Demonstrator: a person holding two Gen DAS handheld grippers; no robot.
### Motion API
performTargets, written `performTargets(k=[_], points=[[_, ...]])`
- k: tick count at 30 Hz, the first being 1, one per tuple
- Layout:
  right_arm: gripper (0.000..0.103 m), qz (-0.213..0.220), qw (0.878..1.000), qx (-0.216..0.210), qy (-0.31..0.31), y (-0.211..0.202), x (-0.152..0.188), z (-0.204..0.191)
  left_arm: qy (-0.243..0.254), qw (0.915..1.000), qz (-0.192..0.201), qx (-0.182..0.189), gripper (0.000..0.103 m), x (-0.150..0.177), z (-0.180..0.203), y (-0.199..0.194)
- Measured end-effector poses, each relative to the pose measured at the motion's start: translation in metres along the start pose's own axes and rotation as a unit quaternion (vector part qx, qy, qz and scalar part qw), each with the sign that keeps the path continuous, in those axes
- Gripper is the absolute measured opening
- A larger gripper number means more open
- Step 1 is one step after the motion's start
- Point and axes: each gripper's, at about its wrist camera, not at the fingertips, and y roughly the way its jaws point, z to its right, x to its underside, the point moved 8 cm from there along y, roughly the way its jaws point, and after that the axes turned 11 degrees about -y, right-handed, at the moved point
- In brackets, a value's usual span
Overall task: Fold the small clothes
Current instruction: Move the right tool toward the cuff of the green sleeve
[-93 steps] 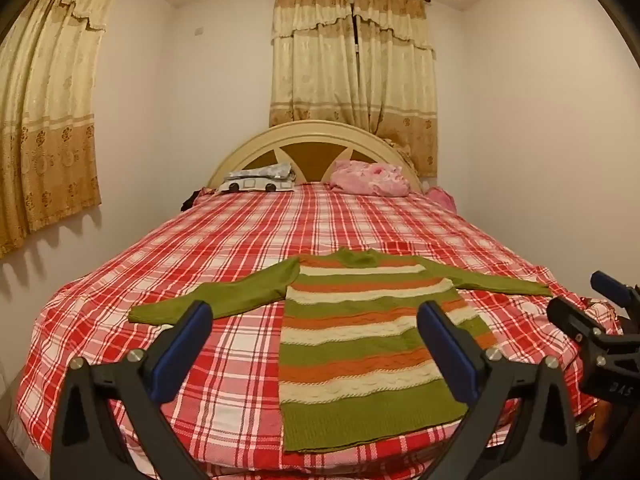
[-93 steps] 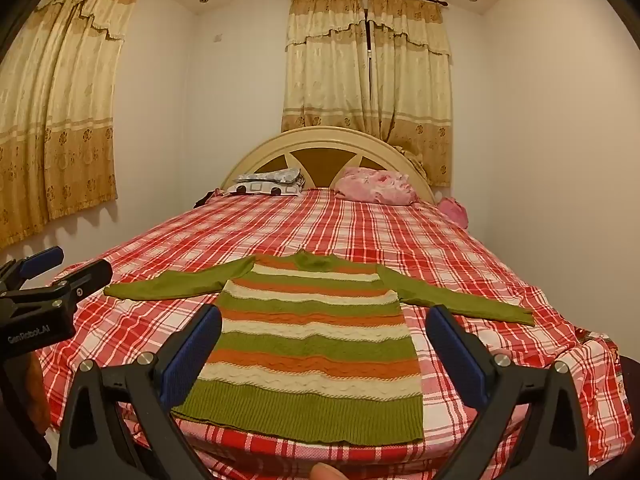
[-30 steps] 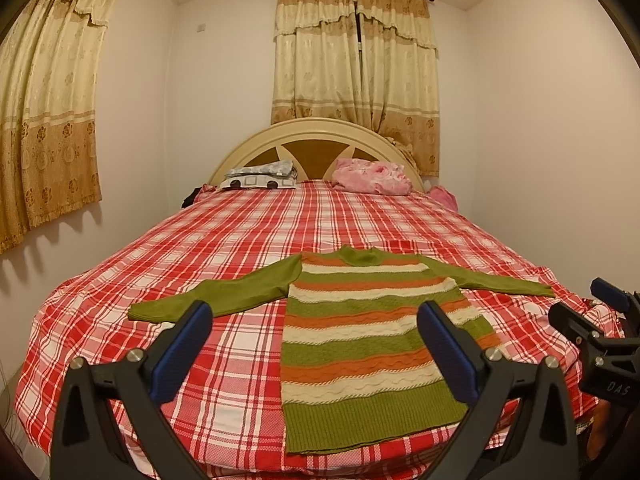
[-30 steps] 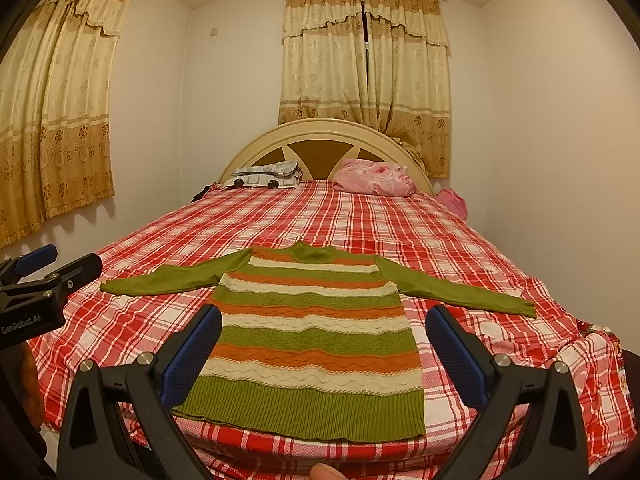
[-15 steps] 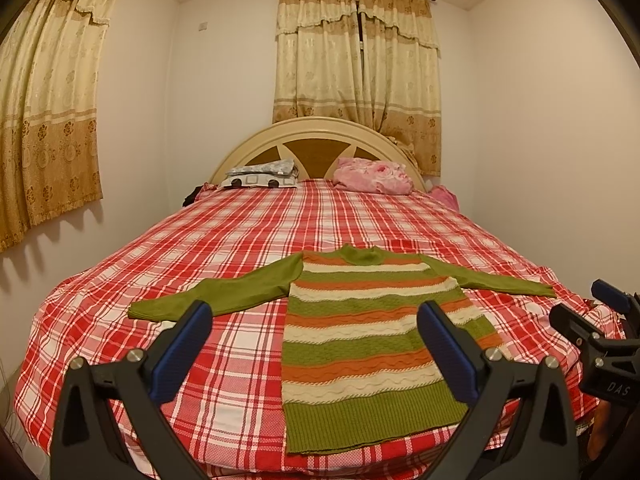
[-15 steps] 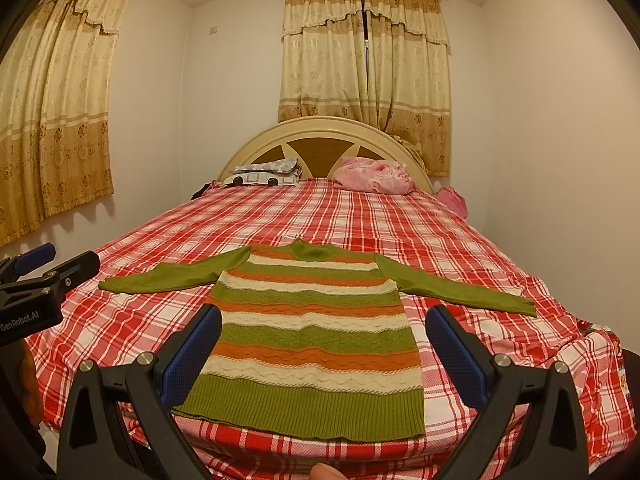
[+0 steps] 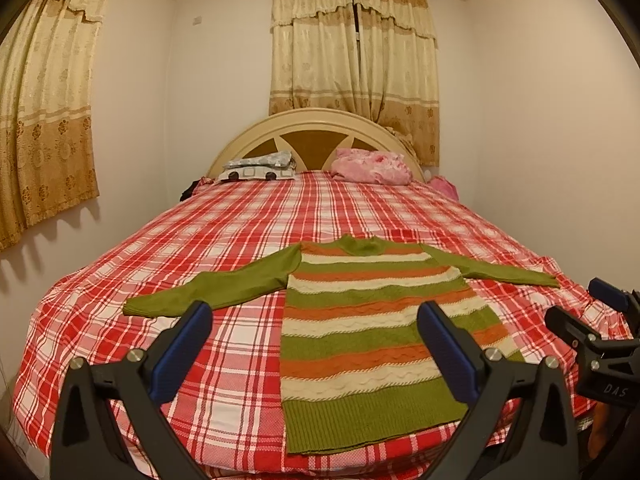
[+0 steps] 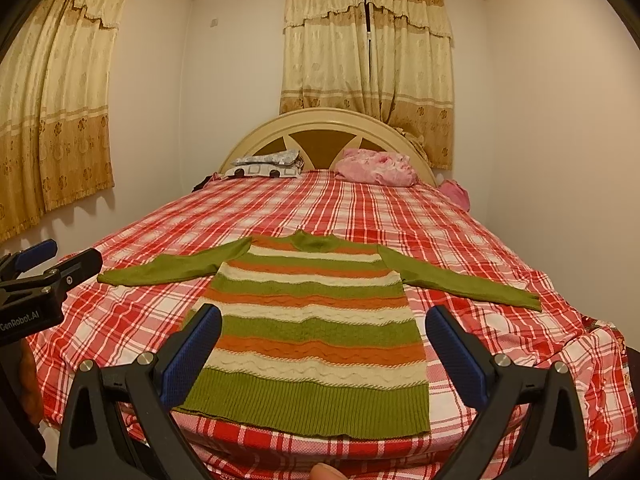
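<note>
Sweater (image 7: 380,332) first: a small knit in green, orange and cream stripes lies flat and face up on the red plaid bedspread (image 7: 224,240), hem toward you at the near edge, neck pointing to the headboard (image 7: 316,128). Its 2 green sleeves are spread out to either side, the left sleeve (image 7: 216,284) reaching across the plaid and the right sleeve (image 8: 460,280) running toward the bed's right edge. Nothing is folded yet.

Your left gripper (image 7: 312,344) hangs above the near edge, fingers spread wide and holding nothing. Your right gripper (image 8: 324,344) hangs beside it, equally wide and empty, framing the hem. Neither touches the knit.

To start well, you would probably take 1 sleeve at a time. Bring the left gripper down near the left cuff, pinch only the sleeve fabric and not the bedspread beneath, then carry it across the chest so it lies flat over the stripes. Mirror that with the right. The knit looks soft and stretchy, so lift rather than drag, or the body may shift and wrinkle.
</note>
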Motion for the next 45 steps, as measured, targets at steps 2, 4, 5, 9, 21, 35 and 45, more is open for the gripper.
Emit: performTargets(k=[2,4,5,9,21,35,45], points=[[0.102,-0.007,1.0,0.0,0.001,0.007,0.003,0.001,0.005,1.0,-0.006,-0.002,0.103,0.003,0.0,0.008],[0.102,-0.017,1.0,-0.002,0.008,0.019,0.008,0.004,0.012,0.9998,-0.013,-0.005,0.103,0.005,0.002,0.016],[0.102,-0.026,1.0,-0.004,0.013,0.027,0.011,0.007,0.015,0.9997,-0.017,-0.006,0.103,0.007,0.002,0.022],[0.102,-0.048,0.999,0.0,0.026,0.055,0.02,0.021,0.02,0.999,-0.039,-0.009,0.103,0.011,0.001,0.048],[0.102,-0.111,0.993,0.029,0.04,0.139,0.034,0.073,0.04,0.9958,-0.082,-0.007,0.103,0.004,0.018,0.123],[0.102,-0.179,0.98,0.066,0.053,0.224,0.066,0.153,0.062,0.9897,-0.129,0.005,0.103,0.002,0.059,0.213],[0.102,-0.218,0.969,0.105,0.059,0.265,0.089,0.217,0.066,0.9838,-0.167,-0.003,0.103,0.014,0.071,0.279]])
